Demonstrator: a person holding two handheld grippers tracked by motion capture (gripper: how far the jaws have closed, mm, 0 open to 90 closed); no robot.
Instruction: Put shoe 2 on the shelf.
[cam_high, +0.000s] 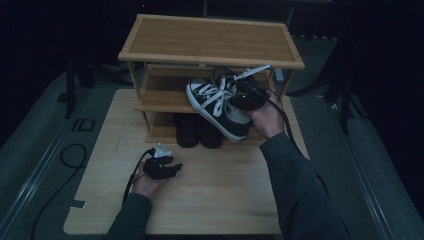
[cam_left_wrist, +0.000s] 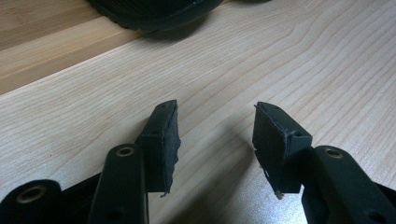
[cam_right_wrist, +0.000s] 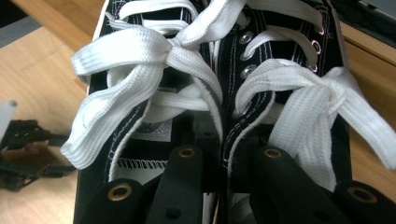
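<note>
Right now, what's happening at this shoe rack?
A person's right gripper is clamped on a pair of black sneakers with white laces, one jaw inside each shoe, pinching their inner sides together. It holds them in the air in front of the middle shelf of the wooden shoe rack. A pair of dark shoes sits on the bottom shelf. The left gripper rests on the table, jaws open and empty.

Two hand-held grippers, one resting low, one raised and clamped.

Left black two-jaw gripper (cam_high: 161, 167) held low near the body in the left hand (cam_high: 145, 184), jaws parted with nothing between. Right black two-jaw gripper (cam_high: 246, 95) raised forward on an outstretched dark-sleeved right arm (cam_high: 295, 185), jaws drawn close together in a grip.
</note>
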